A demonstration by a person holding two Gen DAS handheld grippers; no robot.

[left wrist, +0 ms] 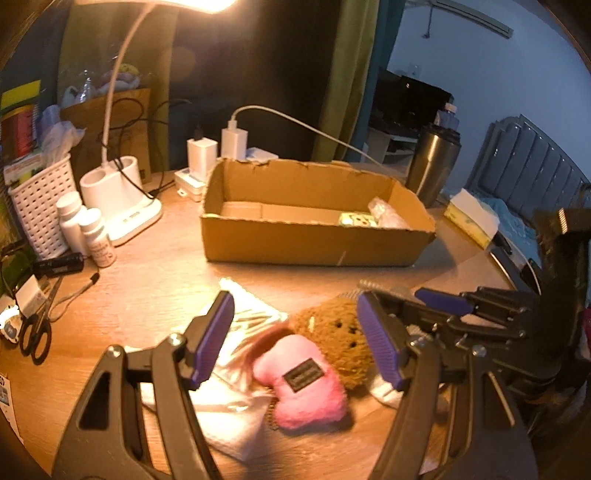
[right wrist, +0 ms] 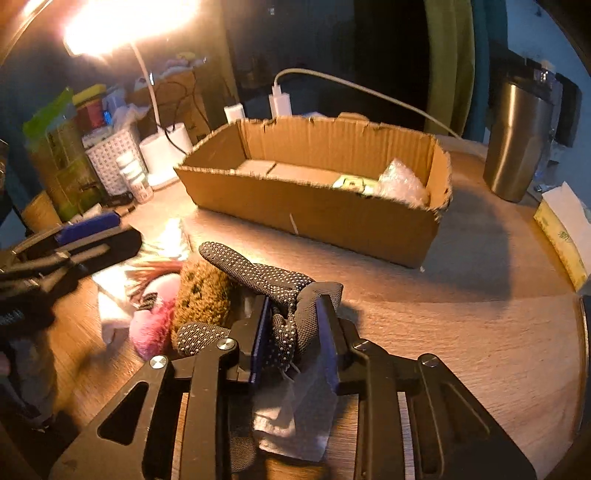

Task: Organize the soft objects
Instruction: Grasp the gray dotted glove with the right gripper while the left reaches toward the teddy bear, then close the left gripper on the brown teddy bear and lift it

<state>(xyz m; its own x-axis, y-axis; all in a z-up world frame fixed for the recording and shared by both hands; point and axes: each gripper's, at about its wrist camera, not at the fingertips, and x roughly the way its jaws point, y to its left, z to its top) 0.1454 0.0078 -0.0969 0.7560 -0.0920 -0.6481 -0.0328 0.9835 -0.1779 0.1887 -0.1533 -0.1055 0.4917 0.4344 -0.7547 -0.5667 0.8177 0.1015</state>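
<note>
Two grippers over wooden table (right wrist: 461, 314). Left gripper (left wrist: 295, 341): jaws spread, gripping nothing, straddling one pink plush (left wrist: 306, 387) and one brown plush (left wrist: 336, 336) lying touching on white paper. Right gripper (right wrist: 293, 334): clamped on one dotted black glove (right wrist: 258, 275), beside brown plush. One cardboard box (right wrist: 314, 218) behind, two small items inside. Two white bottles (left wrist: 86, 229) left.

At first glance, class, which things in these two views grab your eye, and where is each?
The glaring desk lamp blazes at the top left. The open cardboard box sits mid-table. In front of it, the right gripper pinches a dotted black glove beside a pink plush between the left gripper's open jaws.
</note>
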